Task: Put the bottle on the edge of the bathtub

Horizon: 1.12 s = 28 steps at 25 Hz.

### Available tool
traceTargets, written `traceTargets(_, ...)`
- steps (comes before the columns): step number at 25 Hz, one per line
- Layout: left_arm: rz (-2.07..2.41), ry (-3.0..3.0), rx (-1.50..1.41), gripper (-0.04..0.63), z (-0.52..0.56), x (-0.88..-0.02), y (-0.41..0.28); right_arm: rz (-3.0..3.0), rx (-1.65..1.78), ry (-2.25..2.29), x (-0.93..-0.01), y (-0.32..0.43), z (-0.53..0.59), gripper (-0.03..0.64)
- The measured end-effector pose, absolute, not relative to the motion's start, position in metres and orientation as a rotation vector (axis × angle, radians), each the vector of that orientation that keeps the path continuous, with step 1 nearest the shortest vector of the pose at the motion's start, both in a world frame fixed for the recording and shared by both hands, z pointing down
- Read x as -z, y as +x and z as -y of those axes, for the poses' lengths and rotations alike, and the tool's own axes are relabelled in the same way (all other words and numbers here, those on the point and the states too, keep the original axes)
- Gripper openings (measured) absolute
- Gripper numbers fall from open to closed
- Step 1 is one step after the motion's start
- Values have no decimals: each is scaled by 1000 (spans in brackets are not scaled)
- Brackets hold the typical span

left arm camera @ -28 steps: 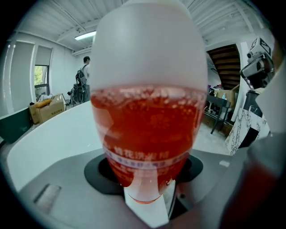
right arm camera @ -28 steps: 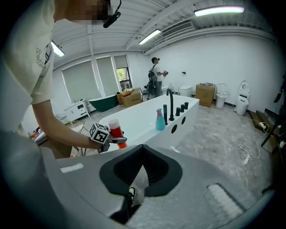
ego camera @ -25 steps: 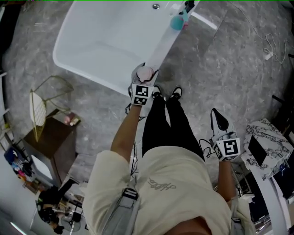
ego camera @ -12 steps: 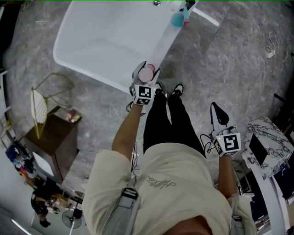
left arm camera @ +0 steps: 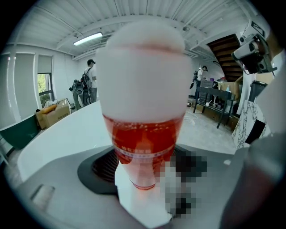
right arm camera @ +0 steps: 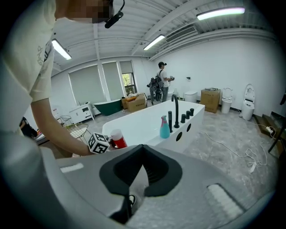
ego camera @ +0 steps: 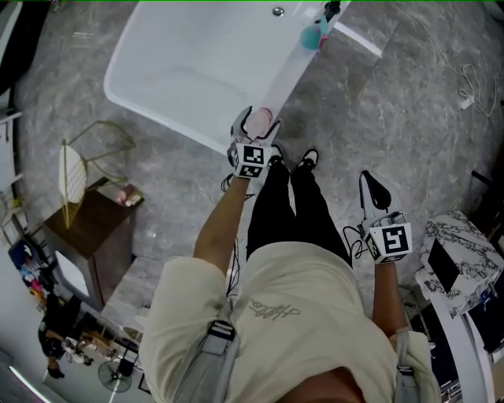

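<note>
A bottle (ego camera: 257,122) of red liquid with a white cap stands upright on the near rim of the white bathtub (ego camera: 197,63). My left gripper (ego camera: 257,120) reaches over that rim with a finger on each side of the bottle. Its jaws are opening and stand wide, and the pads do not seem to press on it. In the left gripper view the bottle (left arm camera: 143,134) fills the middle, upright between the jaws. My right gripper (ego camera: 375,197) hangs low at my right side, shut and empty. From its view the bottle (right arm camera: 118,138) shows on the tub edge.
A teal pump bottle (ego camera: 313,37) and a black faucet (ego camera: 329,11) stand at the tub's far end. A gold wire chair (ego camera: 87,169) and a brown cabinet (ego camera: 90,236) stand at left. A marble-topped table (ego camera: 465,236) is at right. A cable (ego camera: 468,83) lies on the floor.
The left gripper's fingers have spread a little wider round the bottle, which stays upright on the tub rim. The right gripper has hardly moved.
</note>
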<state>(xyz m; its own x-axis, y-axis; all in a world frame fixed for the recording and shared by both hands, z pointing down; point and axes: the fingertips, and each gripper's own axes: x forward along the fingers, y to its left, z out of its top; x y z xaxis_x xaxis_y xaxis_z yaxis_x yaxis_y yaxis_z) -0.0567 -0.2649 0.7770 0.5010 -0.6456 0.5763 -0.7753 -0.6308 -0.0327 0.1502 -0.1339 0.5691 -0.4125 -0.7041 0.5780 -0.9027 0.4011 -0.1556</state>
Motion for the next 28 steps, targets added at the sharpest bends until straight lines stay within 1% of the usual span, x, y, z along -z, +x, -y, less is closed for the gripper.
traceTargets(7,1251,2484,-794,365,243,-741,-76,2328,-566,1374,-551,132,148,2)
traceTargets(10,1285,2494,-731,324,236,-709,-84,2369,-523,1366,-542,125,154,2)
traceTargets(12,1313,2509,-672,313,230,-681,-87,2394,-490,1362,-535,121,157,2)
traceTargets(14,1345,2536,-598,288,223,-646,-87,2417,-457,1360,-527,118,161,2)
traceTargets(16,1376,2572,-506,224,218,-604,-85,2441,-422,1358,-517,115,166,2)
traceTargets(18,1412,2595,-444,201,218,-567,-82,2467,-382,1360,-507,113,172,2)
traceTargets(19,1437,2593,-423,165,221,-551,-82,2481,-361,1363,-502,112,176,2)
traceTargets(21,1484,2577,-374,66,230,-523,-80,2509,-319,1374,-490,110,184,2)
traceTargets(22,1498,2573,-349,39,235,-510,-79,2524,-298,1380,-483,109,188,2)
traceTargets(24,1516,2580,-323,17,243,-484,-76,2554,-253,1390,-470,105,194,2)
traceTargets(28,1489,2611,-327,17,255,-440,-64,2603,-153,1405,-444,102,206,2)
